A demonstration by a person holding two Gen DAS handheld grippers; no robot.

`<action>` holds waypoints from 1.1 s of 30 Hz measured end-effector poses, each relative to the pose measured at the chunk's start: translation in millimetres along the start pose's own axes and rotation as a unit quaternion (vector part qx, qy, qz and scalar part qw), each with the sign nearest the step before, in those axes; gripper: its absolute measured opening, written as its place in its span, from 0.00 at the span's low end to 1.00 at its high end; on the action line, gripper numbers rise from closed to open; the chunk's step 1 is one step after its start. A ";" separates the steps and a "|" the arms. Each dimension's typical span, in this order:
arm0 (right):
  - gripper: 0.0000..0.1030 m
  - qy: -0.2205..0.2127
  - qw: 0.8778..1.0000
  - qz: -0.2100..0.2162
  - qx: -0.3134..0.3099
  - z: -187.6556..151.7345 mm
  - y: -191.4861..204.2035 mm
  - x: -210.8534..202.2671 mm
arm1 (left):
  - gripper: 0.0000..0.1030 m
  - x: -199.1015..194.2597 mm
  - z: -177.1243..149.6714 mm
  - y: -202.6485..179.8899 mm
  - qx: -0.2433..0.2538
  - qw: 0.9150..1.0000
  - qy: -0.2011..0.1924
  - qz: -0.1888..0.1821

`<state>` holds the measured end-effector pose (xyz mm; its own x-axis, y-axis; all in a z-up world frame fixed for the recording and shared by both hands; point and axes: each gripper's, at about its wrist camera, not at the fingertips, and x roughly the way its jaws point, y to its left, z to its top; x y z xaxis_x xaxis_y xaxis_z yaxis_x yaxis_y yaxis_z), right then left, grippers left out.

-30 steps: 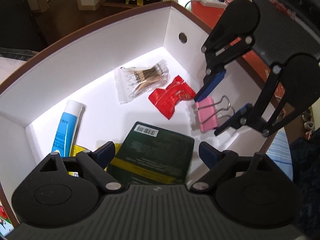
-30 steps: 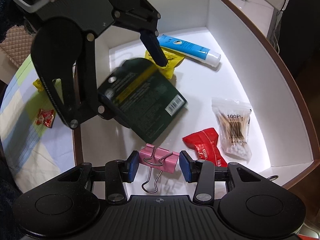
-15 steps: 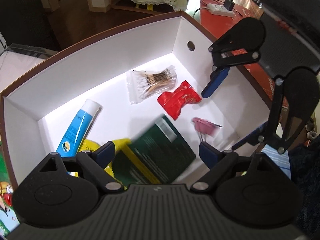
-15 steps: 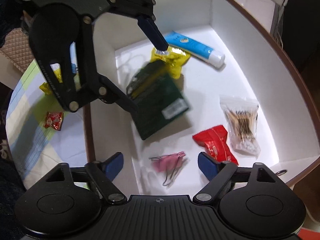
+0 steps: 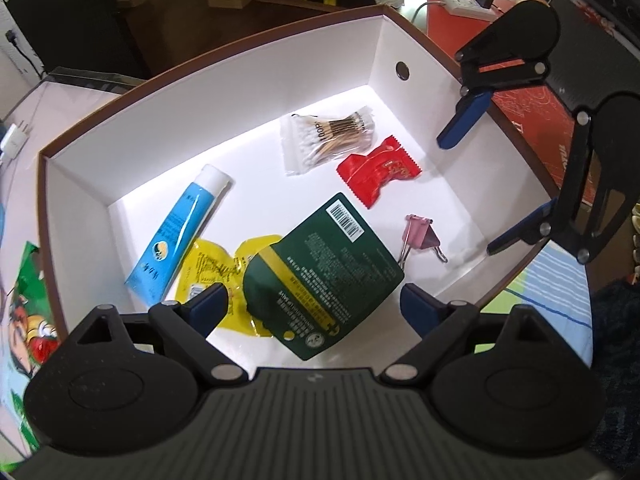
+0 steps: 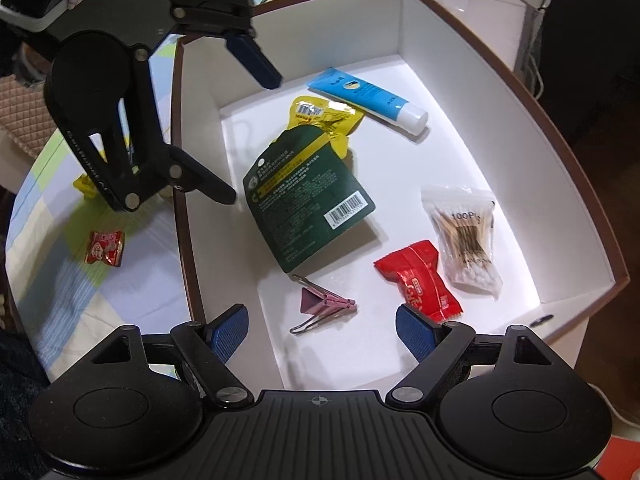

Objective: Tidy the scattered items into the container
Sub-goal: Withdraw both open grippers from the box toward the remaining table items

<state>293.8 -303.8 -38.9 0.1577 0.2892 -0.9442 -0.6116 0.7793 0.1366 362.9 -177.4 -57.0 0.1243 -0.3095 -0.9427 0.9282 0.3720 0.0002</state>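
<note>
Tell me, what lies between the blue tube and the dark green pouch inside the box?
A yellow sachet lies between the blue tube and the dark green pouch, partly under the pouch; the right wrist view shows it best.

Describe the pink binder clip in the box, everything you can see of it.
The pink metal binder clip is small, with a triangular pink body and two thin silver wire handles. It lies tipped on its side on the white box floor, free of both grippers, near the dark green pouch but apart from it.
</note>
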 end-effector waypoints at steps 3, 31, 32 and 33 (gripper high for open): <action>0.81 -0.004 1.000 -0.007 0.006 -2.7 2.4 -5.1 | 0.91 -6.1 -1.1 -6.0 0.005 1.000 0.000 0.013; 0.81 -0.070 0.993 -0.073 0.056 -44.4 56.7 -70.1 | 0.94 -78.7 -31.1 -79.9 0.051 0.994 -0.043 0.084; 0.81 -0.073 0.993 -0.076 0.058 -45.7 59.6 -72.4 | 0.94 -81.5 -34.0 -82.3 0.051 0.994 -0.046 0.085; 0.81 -0.076 0.992 -0.079 0.060 -47.0 62.4 -74.8 | 0.94 -84.4 -36.9 -84.8 0.052 0.994 -0.048 0.086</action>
<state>207.5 -303.0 26.1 0.3651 0.2321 -0.9016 -0.4747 0.8795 0.0342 260.8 -150.5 10.3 0.3133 -0.3326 -0.8895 0.9209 0.3353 0.1989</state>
